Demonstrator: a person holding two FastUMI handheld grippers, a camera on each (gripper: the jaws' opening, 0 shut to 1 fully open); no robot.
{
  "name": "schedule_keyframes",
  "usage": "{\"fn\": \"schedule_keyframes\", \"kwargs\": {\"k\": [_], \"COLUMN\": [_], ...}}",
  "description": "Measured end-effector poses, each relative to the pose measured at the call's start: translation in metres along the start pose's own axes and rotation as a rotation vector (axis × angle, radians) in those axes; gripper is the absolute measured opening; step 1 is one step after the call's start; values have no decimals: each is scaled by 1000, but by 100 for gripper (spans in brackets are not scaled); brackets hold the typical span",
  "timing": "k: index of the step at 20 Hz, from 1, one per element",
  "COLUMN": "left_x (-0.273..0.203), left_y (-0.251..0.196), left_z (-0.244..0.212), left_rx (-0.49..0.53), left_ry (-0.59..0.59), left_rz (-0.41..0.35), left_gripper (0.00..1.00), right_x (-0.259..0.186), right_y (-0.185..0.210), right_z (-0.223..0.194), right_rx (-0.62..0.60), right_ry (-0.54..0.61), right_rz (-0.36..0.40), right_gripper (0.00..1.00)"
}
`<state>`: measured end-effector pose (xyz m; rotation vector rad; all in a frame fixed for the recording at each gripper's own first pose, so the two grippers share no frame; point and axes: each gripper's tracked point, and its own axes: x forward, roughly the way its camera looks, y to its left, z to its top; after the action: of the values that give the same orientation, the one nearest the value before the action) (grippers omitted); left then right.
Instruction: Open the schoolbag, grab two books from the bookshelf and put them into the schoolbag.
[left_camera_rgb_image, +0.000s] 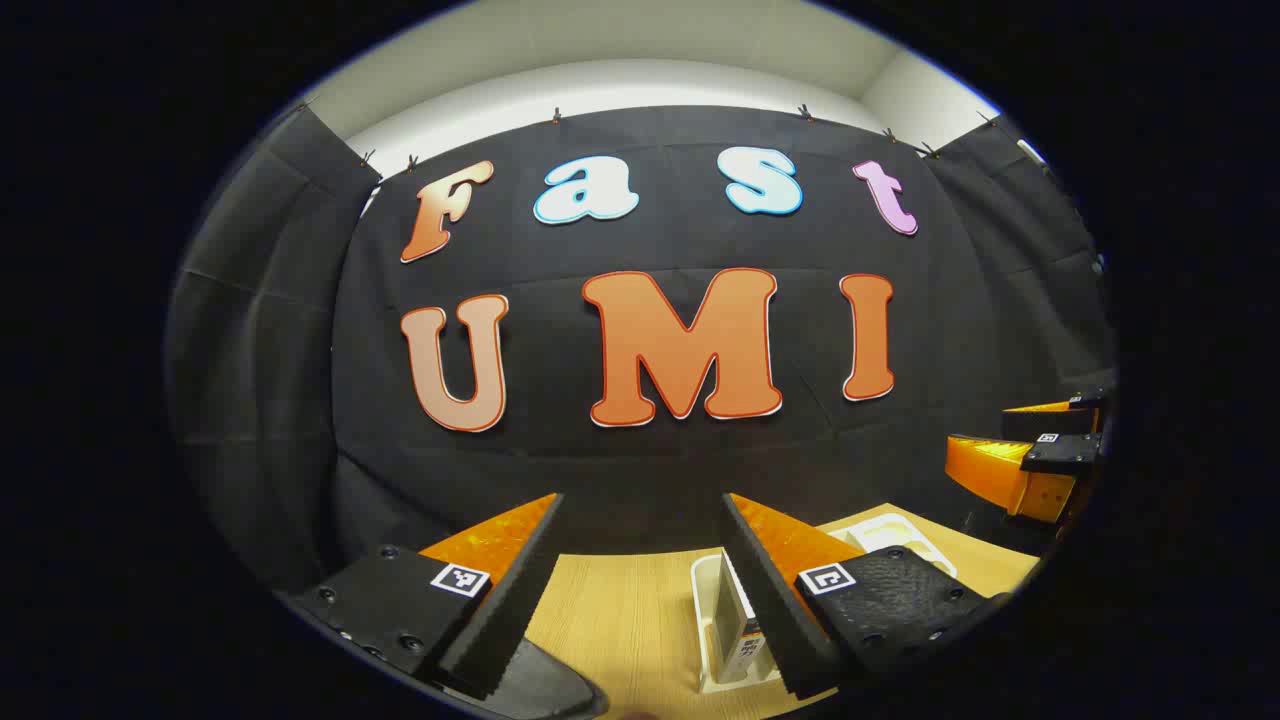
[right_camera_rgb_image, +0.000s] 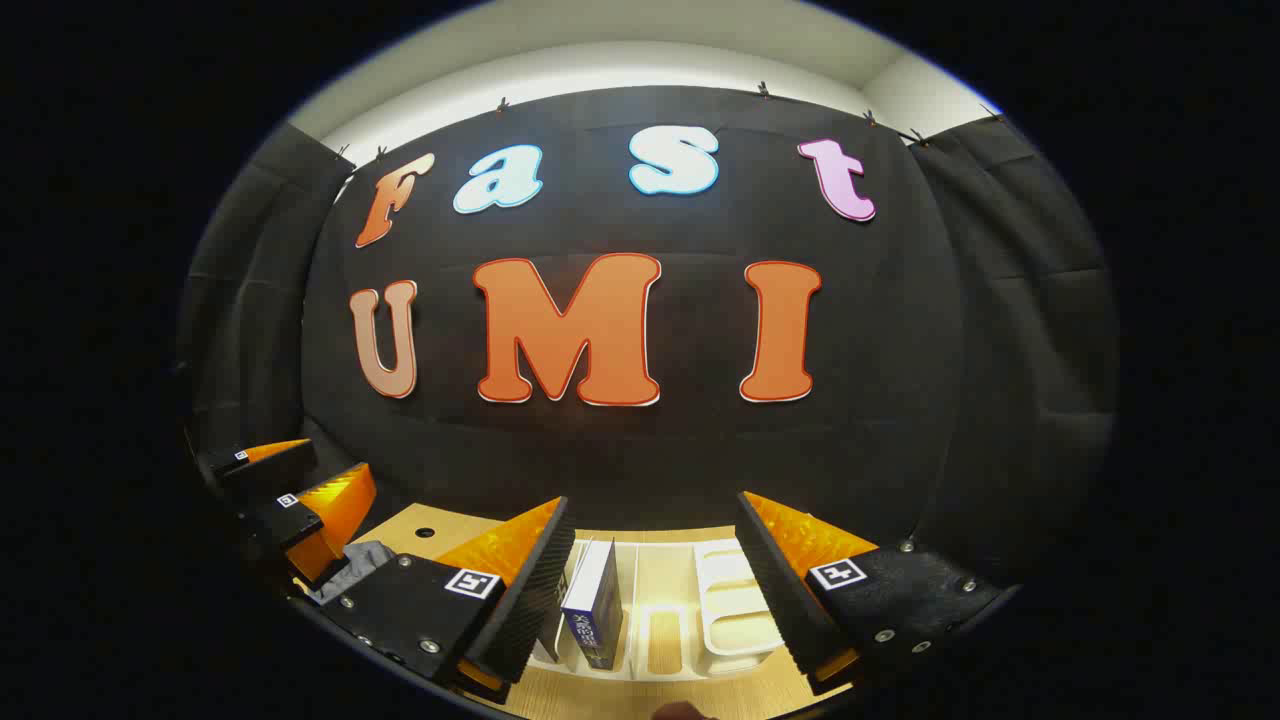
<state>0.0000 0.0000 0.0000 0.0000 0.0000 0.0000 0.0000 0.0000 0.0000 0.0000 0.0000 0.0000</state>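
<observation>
A black cloth wall closes the back of the booth, with a pale ceiling band above it, and a light wooden table runs along the bottom of both views.

In the left gripper view, a dark rounded shape sits at the lower edge beside the left finger; it may be part of the schoolbag, but too little of it shows to tell. The left gripper has its two orange fingers spread wide, with nothing between them but bare table. Just right of that gap stands the white bookshelf, a slotted rack with a book upright in it, partly hidden behind the right finger. At the far right edge of this view the right gripper hangs above the table, well apart.

In the right gripper view, the left gripper shows at the far left, with a scrap of grey fabric below it on the table. The right gripper is likewise wide open and empty. Between its fingers the bookshelf lies ahead, its right-hand slots bare; a blue book stands upright in a left slot, close to the left finger yet not touched by it, and a second book stands half hidden behind that finger.
</observation>
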Motion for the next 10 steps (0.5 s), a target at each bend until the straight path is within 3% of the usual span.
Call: {"fn": "schedule_keyframes", "kwargs": {"k": [10], "left_x": [-3], "left_y": [16], "left_z": [-6], "left_rx": [7], "left_ry": [12], "left_rz": [1], "left_gripper": [97], "right_x": [-2], "right_y": [12], "right_z": [-1], "right_rx": [-1], "right_ry": [6], "right_rz": [-9], "right_gripper": [97]}}
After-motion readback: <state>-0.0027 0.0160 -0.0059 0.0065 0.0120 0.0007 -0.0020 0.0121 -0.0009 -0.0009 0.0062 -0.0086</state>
